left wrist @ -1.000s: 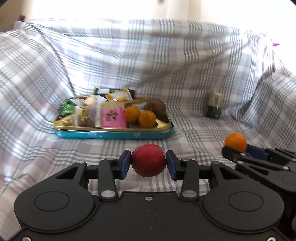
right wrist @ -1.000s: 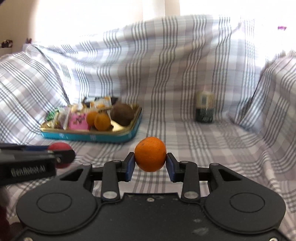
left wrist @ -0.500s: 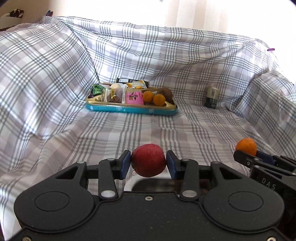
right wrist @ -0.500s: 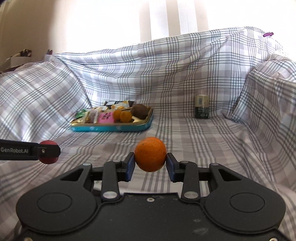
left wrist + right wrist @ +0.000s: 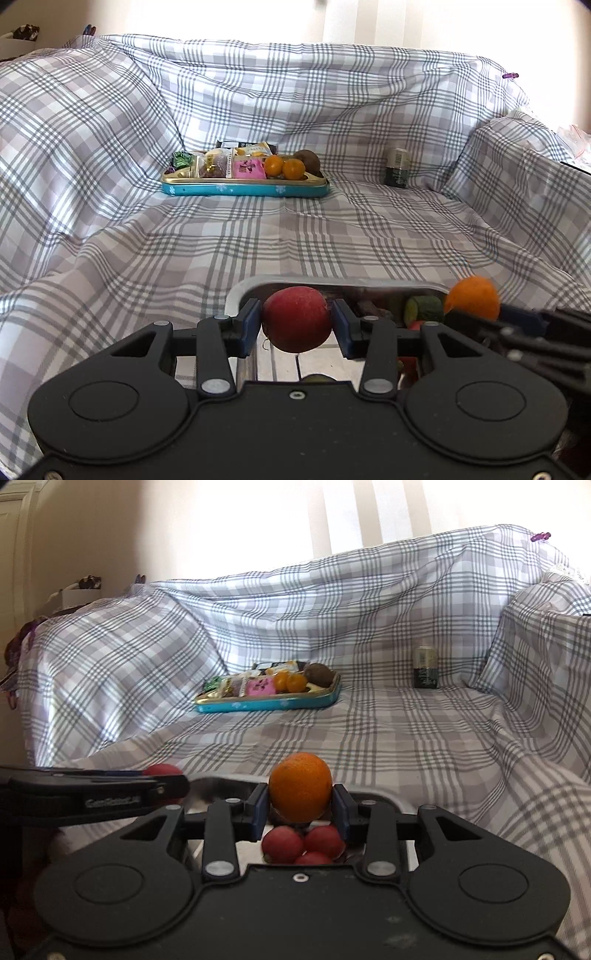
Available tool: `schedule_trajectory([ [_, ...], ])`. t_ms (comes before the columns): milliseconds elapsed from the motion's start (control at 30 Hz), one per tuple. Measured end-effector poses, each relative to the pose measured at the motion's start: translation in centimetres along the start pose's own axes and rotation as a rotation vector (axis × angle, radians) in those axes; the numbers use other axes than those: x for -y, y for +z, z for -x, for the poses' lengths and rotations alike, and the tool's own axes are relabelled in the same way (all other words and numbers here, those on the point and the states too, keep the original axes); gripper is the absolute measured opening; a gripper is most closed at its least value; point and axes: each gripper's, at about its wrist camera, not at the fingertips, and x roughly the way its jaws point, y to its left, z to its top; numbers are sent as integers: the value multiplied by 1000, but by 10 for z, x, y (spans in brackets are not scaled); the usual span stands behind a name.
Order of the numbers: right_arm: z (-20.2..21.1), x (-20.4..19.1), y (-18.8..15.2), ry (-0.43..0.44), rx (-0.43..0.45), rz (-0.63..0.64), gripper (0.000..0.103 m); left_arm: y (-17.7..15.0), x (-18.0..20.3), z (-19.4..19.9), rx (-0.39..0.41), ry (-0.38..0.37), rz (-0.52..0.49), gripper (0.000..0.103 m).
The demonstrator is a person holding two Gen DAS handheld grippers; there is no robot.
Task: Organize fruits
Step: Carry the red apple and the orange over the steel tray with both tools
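Plaid cloth covers the whole sofa, seat and back alike. Far off on the seat, left of centre, sits a teal tin tray with a gold rim, holding snack packets, two small oranges and a brown kiwi-like fruit. To its right, well apart, a small dark jar stands upright against the sofa back. Near me, under both tools, lies a metal tray; in it I see three red fruits and something green and cut, perhaps cucumber, though it is partly hidden. My left gripper has its blue pads pressed on either side of a red apple, held above the metal tray's left end. My right gripper clamps an orange the same way, above the red fruits.
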Motion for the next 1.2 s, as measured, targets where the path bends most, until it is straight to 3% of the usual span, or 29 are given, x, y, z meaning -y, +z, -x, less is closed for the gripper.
schedule_trajectory([
  [300,-5,-20,-14,36,-36,99,38,-3,0,-4,-11,32,12,50],
  [1200,-5,-17,-13,36,-22,63,38,-5,9,-2,9,69,-39,50],
])
